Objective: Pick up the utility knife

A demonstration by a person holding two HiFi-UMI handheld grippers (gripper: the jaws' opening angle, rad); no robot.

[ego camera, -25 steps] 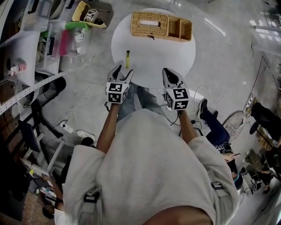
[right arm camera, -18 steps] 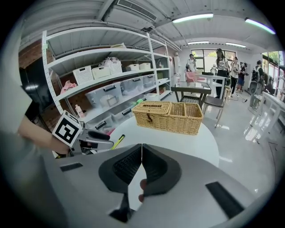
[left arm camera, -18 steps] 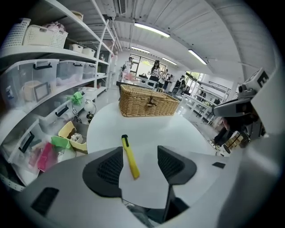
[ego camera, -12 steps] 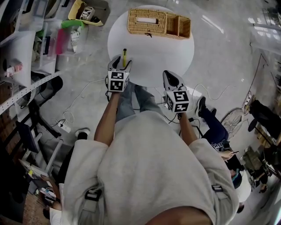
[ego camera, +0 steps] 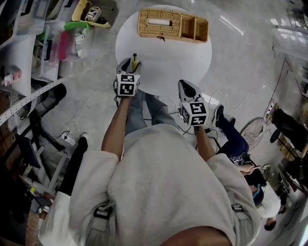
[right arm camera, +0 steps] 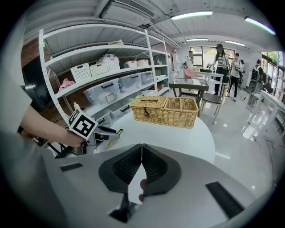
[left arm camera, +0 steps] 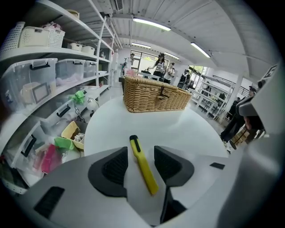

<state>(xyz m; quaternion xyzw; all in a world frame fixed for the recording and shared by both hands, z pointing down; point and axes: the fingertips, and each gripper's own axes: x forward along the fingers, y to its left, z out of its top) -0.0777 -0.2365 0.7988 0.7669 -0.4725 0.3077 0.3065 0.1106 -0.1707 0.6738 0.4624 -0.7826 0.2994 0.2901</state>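
Observation:
A yellow utility knife (left arm camera: 143,165) with a black tip lies on the round white table (ego camera: 178,53) near its left edge, pointing away from me. My left gripper (left arm camera: 140,151) has come down over it, one jaw on each side of the handle. The jaws have just been closing, but a gap still shows on both sides, so they are open. From the head view the knife (ego camera: 134,60) pokes out past the left gripper (ego camera: 131,65). My right gripper (ego camera: 185,84) hovers at the table's near edge, shut on nothing (right arm camera: 141,149).
A wicker basket (ego camera: 173,26) with a lid and two open compartments stands at the table's far side. Shelves with plastic bins (ego camera: 29,43) line the left. A yellow tray (ego camera: 91,14) and cables (ego camera: 91,103) lie on the floor. A seated person (ego camera: 236,144) is at the right.
My left gripper moved forward and down until its jaws straddle the knife, and they have narrowed a little. The right gripper has hardly moved.

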